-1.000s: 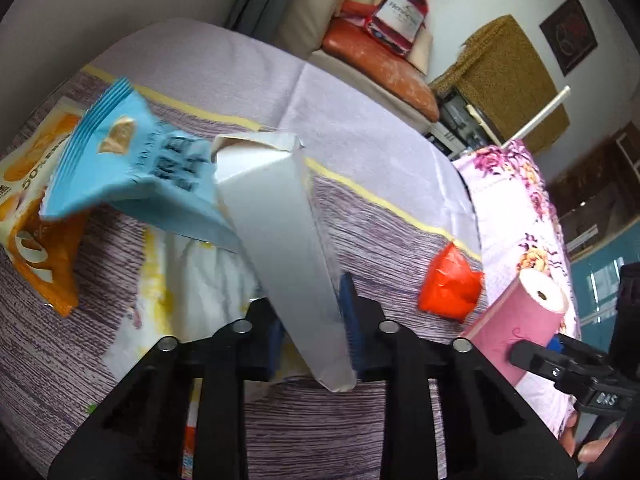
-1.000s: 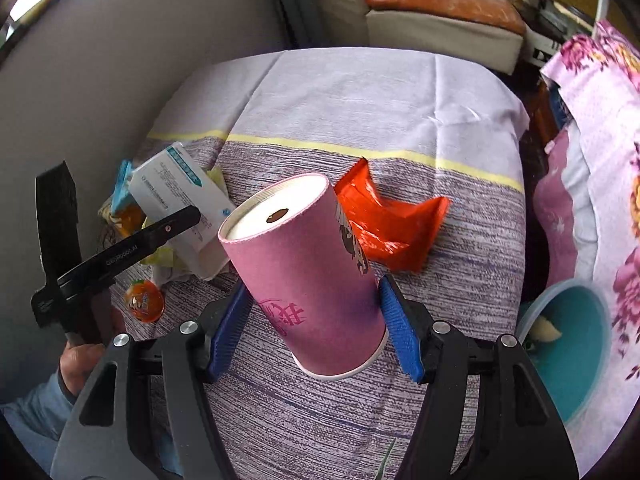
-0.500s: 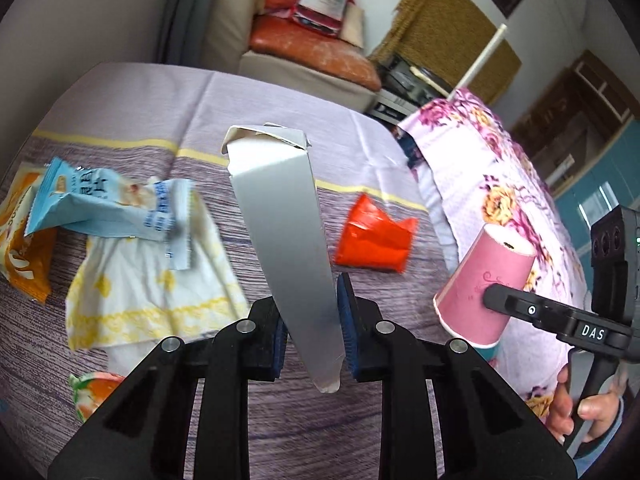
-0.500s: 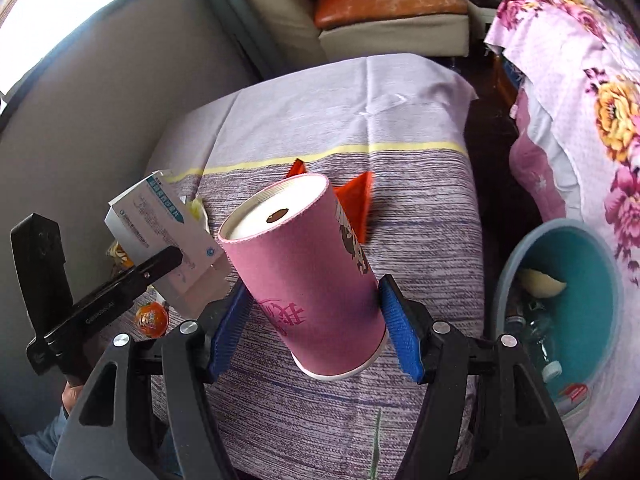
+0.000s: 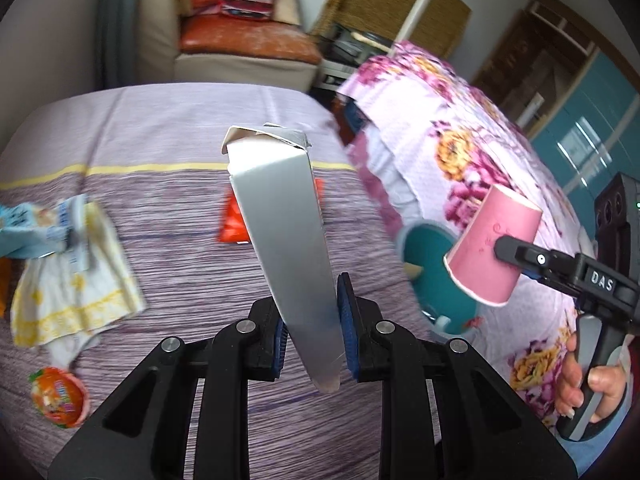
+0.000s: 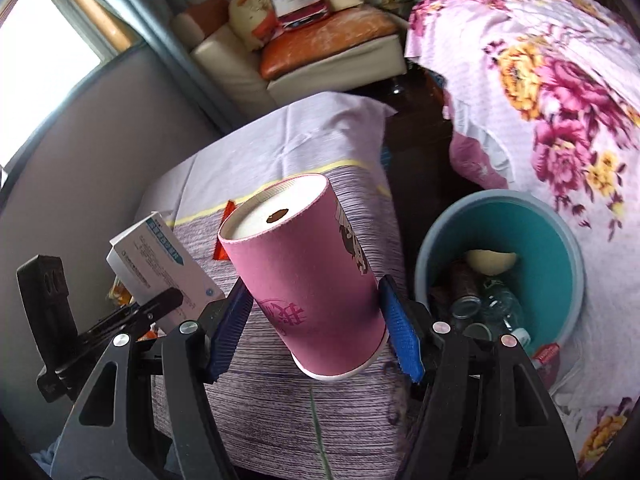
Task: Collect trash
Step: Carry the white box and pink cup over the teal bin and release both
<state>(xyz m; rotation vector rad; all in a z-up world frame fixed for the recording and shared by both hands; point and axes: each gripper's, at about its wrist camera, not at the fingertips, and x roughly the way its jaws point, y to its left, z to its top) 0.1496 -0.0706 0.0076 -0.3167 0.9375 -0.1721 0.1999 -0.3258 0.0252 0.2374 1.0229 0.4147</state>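
Observation:
My left gripper (image 5: pixel 310 326) is shut on a white carton box (image 5: pixel 284 236), held upright above the purple striped tablecloth (image 5: pixel 180 240). My right gripper (image 6: pixel 316 324) is shut on an upside-down pink paper cup (image 6: pixel 308 280), held at the table's right edge beside a teal bin (image 6: pixel 560 264). The cup (image 5: pixel 490 248) and right gripper also show in the left wrist view, over the bin (image 5: pixel 420 240). The box (image 6: pixel 160 264) shows in the right wrist view. An orange-red wrapper (image 5: pixel 232 226) lies on the table behind the box.
A yellow-patterned white cloth (image 5: pixel 68 292), a blue snack bag (image 5: pixel 28 228) and an orange jelly cup (image 5: pixel 58 396) lie at the table's left. The bin holds bottles and cans (image 6: pixel 480 304). A floral-covered surface (image 6: pixel 560 100) is right of the bin. A sofa (image 6: pixel 320 40) stands behind.
Both grippers swung right, still holding the box and the cup. The pink cup went from over the table to its right edge, beside the teal bin, which has come into view.

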